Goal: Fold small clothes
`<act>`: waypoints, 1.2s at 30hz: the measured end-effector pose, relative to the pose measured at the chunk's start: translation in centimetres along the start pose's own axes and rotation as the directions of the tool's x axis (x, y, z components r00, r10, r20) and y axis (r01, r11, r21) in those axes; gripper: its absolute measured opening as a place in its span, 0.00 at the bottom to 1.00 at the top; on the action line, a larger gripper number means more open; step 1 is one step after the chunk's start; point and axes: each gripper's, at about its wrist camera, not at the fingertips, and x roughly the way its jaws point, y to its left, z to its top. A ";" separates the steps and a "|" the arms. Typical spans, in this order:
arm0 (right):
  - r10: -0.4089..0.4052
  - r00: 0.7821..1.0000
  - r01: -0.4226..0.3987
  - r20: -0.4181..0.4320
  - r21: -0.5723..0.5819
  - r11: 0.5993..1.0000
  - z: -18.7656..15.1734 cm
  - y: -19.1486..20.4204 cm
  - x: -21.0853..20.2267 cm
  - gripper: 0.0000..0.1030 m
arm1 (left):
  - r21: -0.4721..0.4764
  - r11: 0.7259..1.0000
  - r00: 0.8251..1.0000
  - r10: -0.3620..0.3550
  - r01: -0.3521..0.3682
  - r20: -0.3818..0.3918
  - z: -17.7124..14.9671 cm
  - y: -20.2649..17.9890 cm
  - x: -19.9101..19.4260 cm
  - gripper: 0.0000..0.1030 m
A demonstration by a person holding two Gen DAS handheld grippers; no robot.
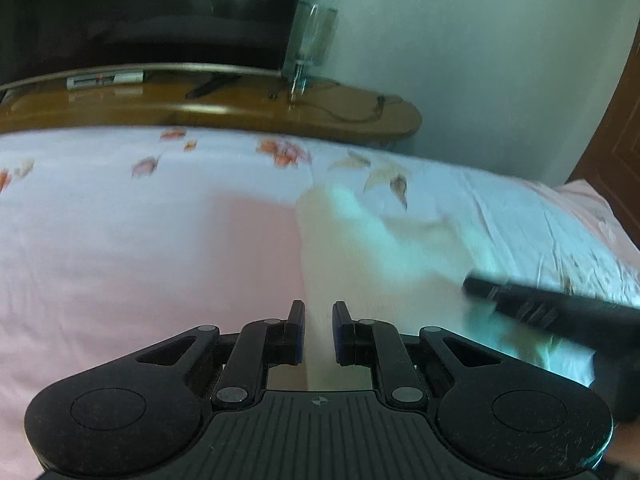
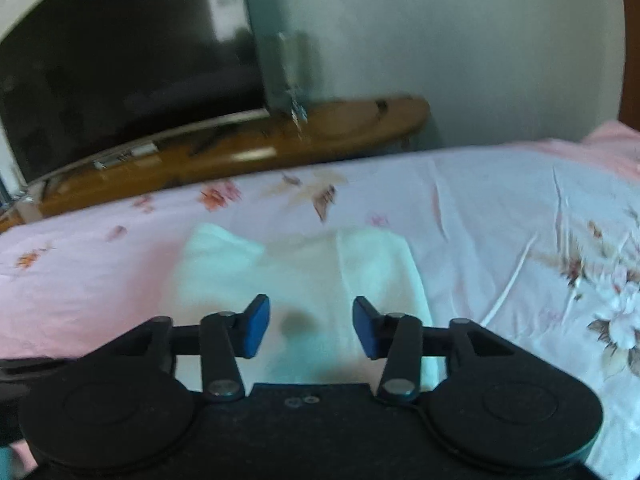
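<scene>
Bedroom conditions are noted: a bed sheet (image 2: 500, 208), pink and white with a flower print, serves as the work surface, with a wooden shelf (image 1: 224, 114) and a dark television (image 1: 132, 8) behind it against a pale wall.

A small white garment (image 2: 304, 264) is found lying on the sheet directly ahead of the right gripper (image 2: 311, 326) and partly beneath it. The right gripper's jaws are spread, with cloth seen below the gap but nothing pinched between the pads.

The left gripper (image 1: 319, 332) is seen with its jaws drawn nearly together, a narrow slit remaining. Pale cloth shows through the slit, but whether any of it is pinched cannot be told.

Handling is judged as follows: the garment appears light, soft and limp, liable to sag and crease when lifted, and not fragile. A hold at a hem or corner is advised, since a pinch in the middle would likely bunch the cloth. Some slip on the smooth sheet is to be expected.

Differences between views are recorded. In the left wrist view the right gripper is shown from the side as a dark blurred bar over the garment's right part, and the garment's left edge is seen running straight ahead of the left jaws. In the right wrist view the garment's far edge, with two raised corners, and a creased stretch of sheet to the right are shown.
</scene>
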 end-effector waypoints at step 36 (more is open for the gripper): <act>0.015 0.998 -0.017 -0.069 -0.038 0.999 -6.4 -0.8 -7.3 0.50 | 0.085 0.996 0.995 0.047 -0.039 -0.091 -7.5 0.5 -4.6 0.51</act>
